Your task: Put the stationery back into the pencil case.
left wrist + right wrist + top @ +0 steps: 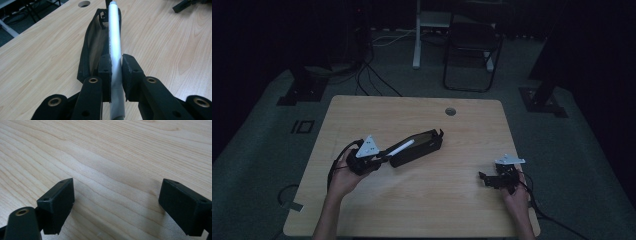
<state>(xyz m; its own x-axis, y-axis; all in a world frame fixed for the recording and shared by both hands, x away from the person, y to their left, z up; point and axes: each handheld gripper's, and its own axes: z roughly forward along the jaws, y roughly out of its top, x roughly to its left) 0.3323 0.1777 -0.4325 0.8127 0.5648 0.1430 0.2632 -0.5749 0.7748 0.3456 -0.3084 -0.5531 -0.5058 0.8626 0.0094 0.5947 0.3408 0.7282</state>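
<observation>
Two tongs are held over a pale wooden table (412,210), one in each of a person's hands. The left tongs (116,75) are closed on a white pen (115,37), gripped near its rear end. An open black pencil case (417,146) lies on the table just ahead of them, toward the table's middle. The pen's long axis is lined up with the case's long axis, both slanting away from the person and to the right. The pen's far tip points into the open mouth of the case, and its front part is already over that opening. The right tongs (116,205) are held wide open above bare wood, gripping nothing, well apart from the case. The left hand (343,177) is judged much the nearer for sliding the pen in.
</observation>
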